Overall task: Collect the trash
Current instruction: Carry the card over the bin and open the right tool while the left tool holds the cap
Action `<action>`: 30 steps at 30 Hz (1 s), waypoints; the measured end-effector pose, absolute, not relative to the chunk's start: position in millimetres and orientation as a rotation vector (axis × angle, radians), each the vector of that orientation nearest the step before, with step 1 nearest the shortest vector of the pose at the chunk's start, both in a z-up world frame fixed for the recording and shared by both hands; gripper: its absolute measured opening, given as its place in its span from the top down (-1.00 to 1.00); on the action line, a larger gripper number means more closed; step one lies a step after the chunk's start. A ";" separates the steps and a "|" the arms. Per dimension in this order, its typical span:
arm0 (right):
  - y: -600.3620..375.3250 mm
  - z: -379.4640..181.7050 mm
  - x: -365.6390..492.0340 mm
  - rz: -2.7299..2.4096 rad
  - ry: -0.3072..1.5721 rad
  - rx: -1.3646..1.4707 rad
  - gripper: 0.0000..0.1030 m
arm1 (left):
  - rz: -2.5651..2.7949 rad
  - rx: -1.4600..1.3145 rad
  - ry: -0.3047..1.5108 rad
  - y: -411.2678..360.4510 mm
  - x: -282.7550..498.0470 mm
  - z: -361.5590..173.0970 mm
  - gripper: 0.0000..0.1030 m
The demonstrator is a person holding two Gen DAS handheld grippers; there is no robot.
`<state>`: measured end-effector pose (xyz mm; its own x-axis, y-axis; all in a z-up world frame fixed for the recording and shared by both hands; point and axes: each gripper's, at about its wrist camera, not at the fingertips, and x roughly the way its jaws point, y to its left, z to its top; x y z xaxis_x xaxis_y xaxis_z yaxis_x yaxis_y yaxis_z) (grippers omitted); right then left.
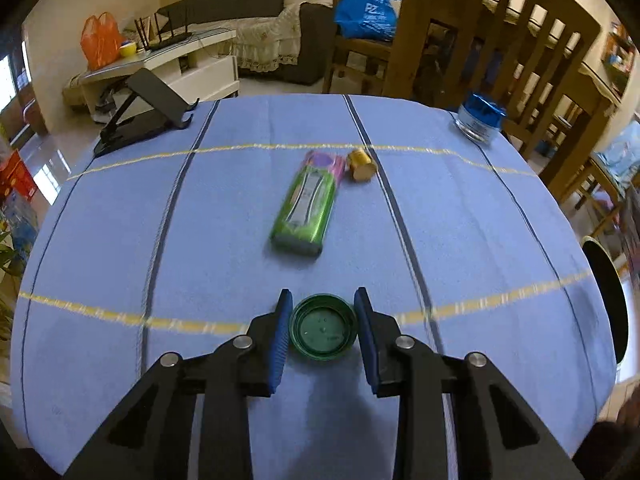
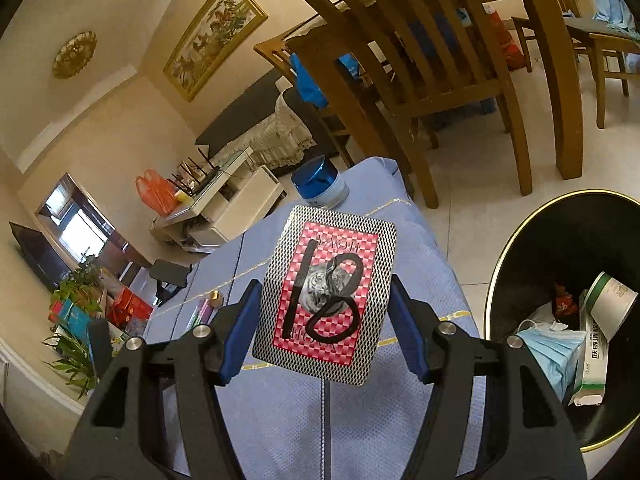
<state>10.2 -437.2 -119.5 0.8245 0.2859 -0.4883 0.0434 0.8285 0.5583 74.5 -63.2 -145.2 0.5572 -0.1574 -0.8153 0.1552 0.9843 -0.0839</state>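
Note:
My left gripper (image 1: 323,300) is open, its blue pads on either side of a green bottle cap (image 1: 323,332) that lies open side up on the blue tablecloth (image 1: 480,240). Beyond it lie a green packet (image 1: 306,208) and a small gold cap (image 1: 361,166). My right gripper (image 2: 325,296) is shut on a red and silver playing-card box (image 2: 326,300) marked "18", held above the table's right side. A black trash bin (image 2: 532,240) with a gold rim stands on the floor to the right, holding a blue mask (image 2: 554,350), a paper cup and a carton.
A blue-lidded jar (image 1: 480,118) stands at the table's far right corner, a black phone stand (image 1: 144,110) at the far left. Wooden chairs (image 2: 440,60) crowd the far right side. The bin's rim (image 1: 606,300) shows at the table's right edge.

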 end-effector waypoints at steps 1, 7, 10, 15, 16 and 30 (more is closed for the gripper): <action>-437.0 -119.6 10.2 0.137 0.595 0.588 -0.20 | -0.204 -0.001 0.959 -59.7 68.2 -145.2 0.42; -429.8 -119.6 9.1 0.127 0.603 0.582 -0.20 | -0.255 0.041 0.931 -49.5 46.4 -147.2 0.41; -428.0 -119.5 10.8 0.117 0.605 0.573 -0.20 | -0.286 0.017 0.933 -46.8 44.3 -147.1 0.23; -423.2 -119.0 13.1 0.104 0.616 0.554 -0.20 | -0.286 0.020 0.933 -43.0 35.2 -149.2 -0.64; -423.3 -118.4 14.3 0.102 0.617 0.553 -0.20 | -0.284 0.028 0.935 -42.2 34.4 -150.8 -0.62; -426.1 -119.6 12.3 0.098 0.603 0.568 -0.21 | -0.212 0.071 0.920 -41.1 30.0 -147.0 0.43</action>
<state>12.3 -426.1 -119.6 0.8239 0.2486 -0.5093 0.0748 0.8431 0.5325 30.0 -41.1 -147.0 0.5863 -0.1517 -0.7958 0.2121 0.9768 -0.0299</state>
